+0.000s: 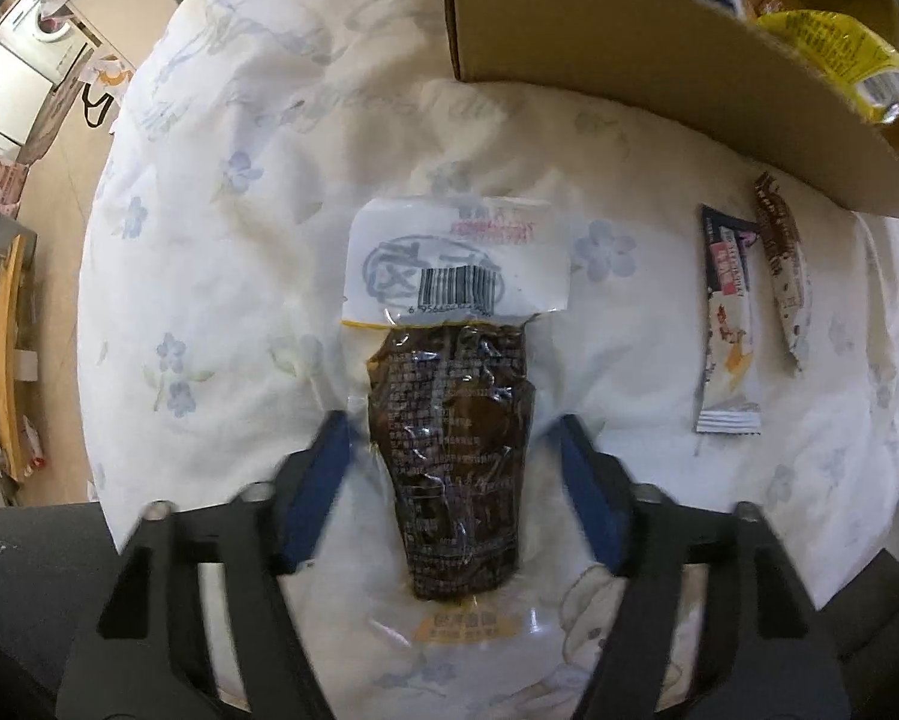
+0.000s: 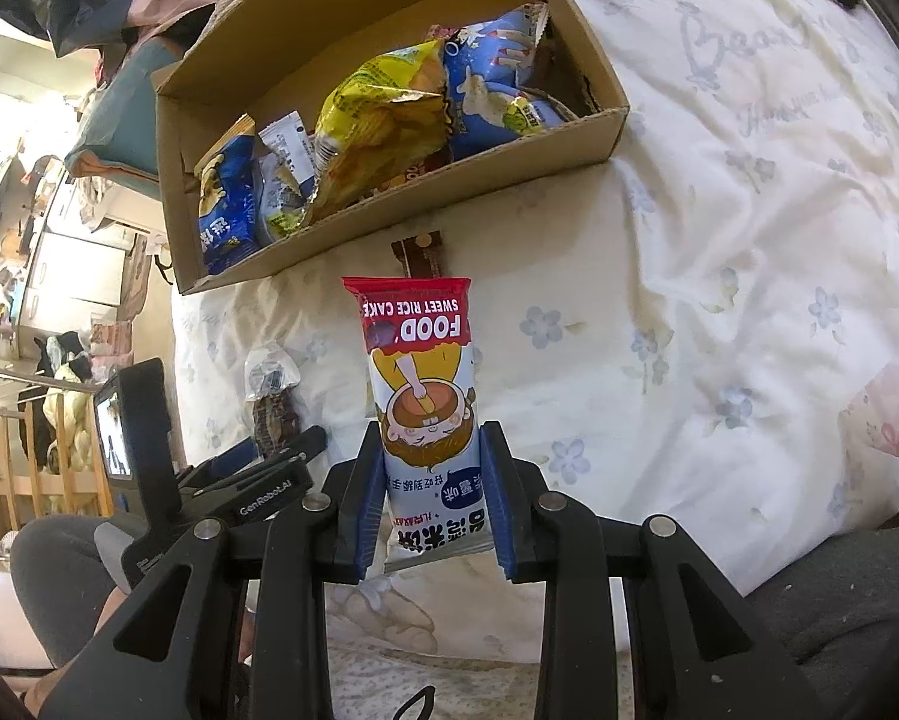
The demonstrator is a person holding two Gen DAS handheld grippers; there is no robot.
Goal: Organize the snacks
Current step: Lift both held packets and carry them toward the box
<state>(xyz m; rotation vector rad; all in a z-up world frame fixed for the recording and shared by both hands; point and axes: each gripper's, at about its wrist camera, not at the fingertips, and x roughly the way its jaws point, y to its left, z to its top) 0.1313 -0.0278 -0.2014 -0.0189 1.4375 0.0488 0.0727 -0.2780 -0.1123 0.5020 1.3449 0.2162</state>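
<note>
My left gripper is open, its blue fingers either side of a clear packet of dark brown snack with a white barcode label, lying on the floral bedsheet. My right gripper is shut on a sweet rice cake packet, red-topped with a cartoon face, held above the bed. The cardboard box stands beyond it, holding yellow and blue snack bags; its wall also shows in the left wrist view. The left gripper and the dark packet show at the lower left of the right wrist view.
Two narrow snack sticks lie on the sheet right of the dark packet, near the box. A brown wrapper lies just before the box. The bed edge falls off to the left, with furniture and clutter beyond.
</note>
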